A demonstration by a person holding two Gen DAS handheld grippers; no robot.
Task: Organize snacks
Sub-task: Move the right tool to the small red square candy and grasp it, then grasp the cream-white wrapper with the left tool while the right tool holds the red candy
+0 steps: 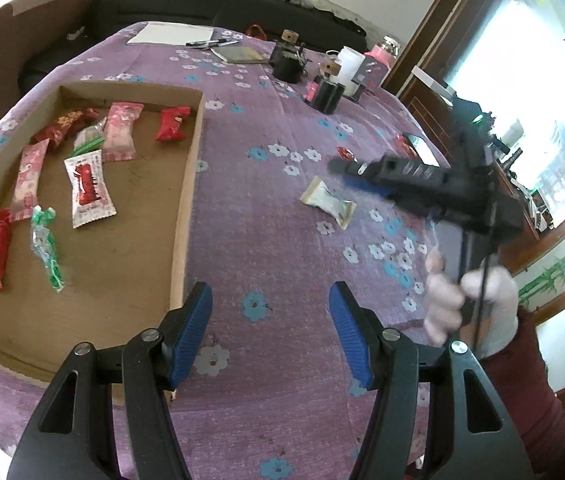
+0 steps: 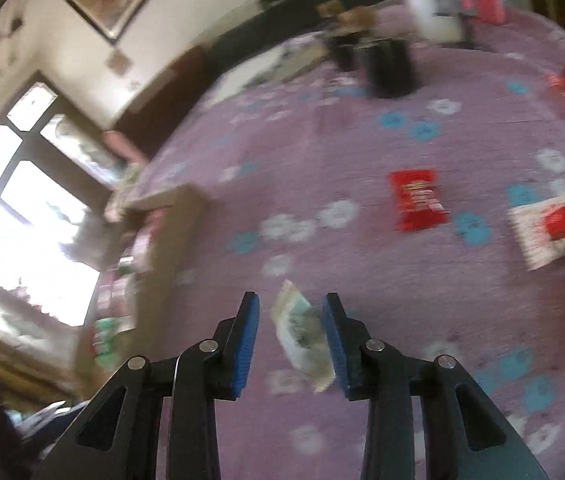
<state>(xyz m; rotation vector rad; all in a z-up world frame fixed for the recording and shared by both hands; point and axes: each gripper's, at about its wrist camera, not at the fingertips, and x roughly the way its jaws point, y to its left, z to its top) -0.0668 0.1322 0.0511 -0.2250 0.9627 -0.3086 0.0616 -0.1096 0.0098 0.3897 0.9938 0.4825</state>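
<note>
Cardboard tray (image 1: 192, 152): nine snacks (image 1: 89, 189).

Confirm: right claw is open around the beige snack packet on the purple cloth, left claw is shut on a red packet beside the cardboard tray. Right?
Not quite. The left claw is open and holds nothing; the left wrist view shows only purple cloth between its blue pads, beside the cardboard tray. The rest holds: the right claw is open around the beige snack packet.
</note>
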